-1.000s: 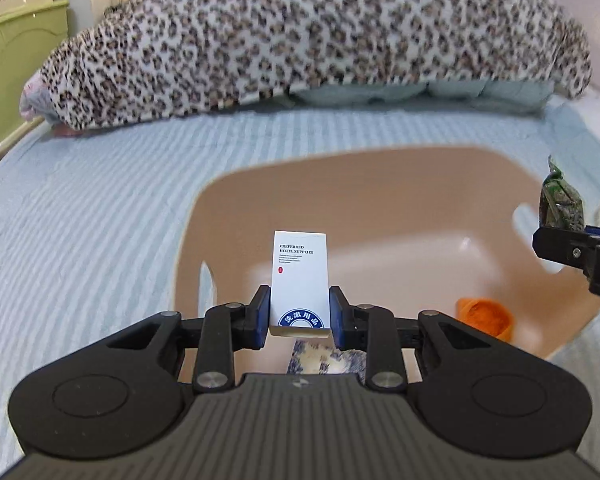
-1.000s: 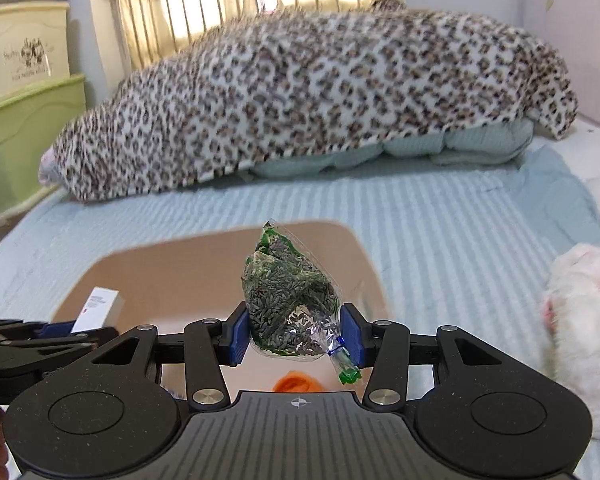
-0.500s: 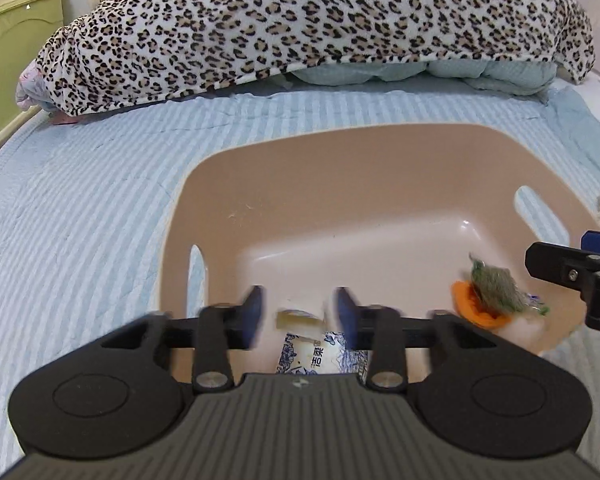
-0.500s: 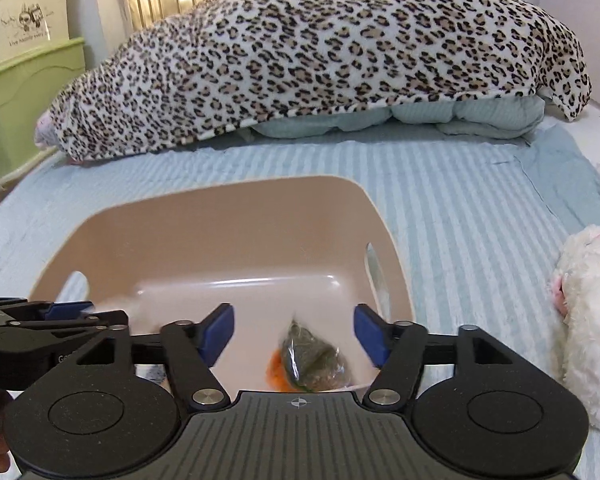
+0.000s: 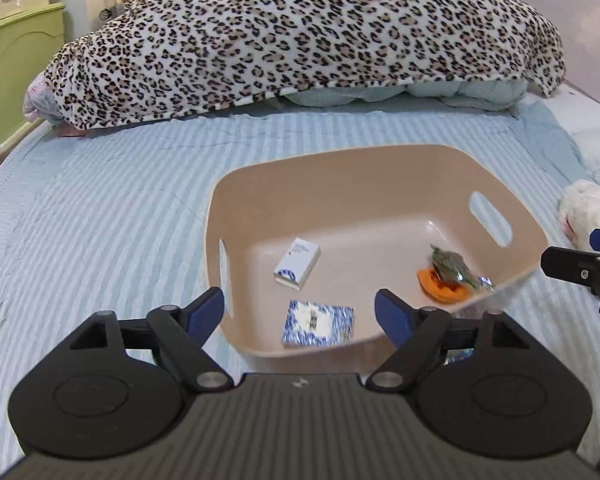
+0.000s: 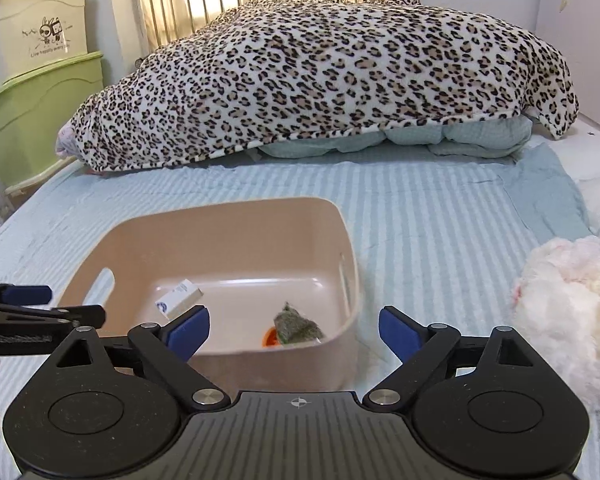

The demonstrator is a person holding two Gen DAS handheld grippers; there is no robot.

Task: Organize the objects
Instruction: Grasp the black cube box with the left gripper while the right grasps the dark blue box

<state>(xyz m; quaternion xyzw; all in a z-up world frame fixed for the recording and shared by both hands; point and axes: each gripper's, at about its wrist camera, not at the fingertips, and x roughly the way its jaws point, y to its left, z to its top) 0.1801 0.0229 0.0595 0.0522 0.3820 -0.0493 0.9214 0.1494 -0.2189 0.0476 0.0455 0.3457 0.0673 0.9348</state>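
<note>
A beige plastic basket (image 5: 380, 184) sits on the striped bed; it also shows in the right wrist view (image 6: 220, 228). Inside lie a white hotel-supplies box (image 5: 297, 263), a blue-and-white patterned packet (image 5: 318, 323), an orange item (image 5: 440, 286) and a clear bag of green herbs (image 5: 454, 267) on top of it. The box (image 6: 180, 298) and the bag (image 6: 298, 326) also show in the right wrist view. My left gripper (image 5: 299, 312) is open and empty at the basket's near rim. My right gripper (image 6: 294, 330) is open and empty at the basket's near right corner.
A leopard-print blanket (image 5: 300, 36) is heaped across the far side of the bed. A white fluffy toy (image 6: 568, 300) lies to the right of the basket. Green and cream storage boxes (image 6: 36, 112) stand at the far left beside the bed.
Both grippers have opened and pulled back. The white box dropped from the left gripper into the basket. The herb bag dropped from the right gripper onto the orange item.
</note>
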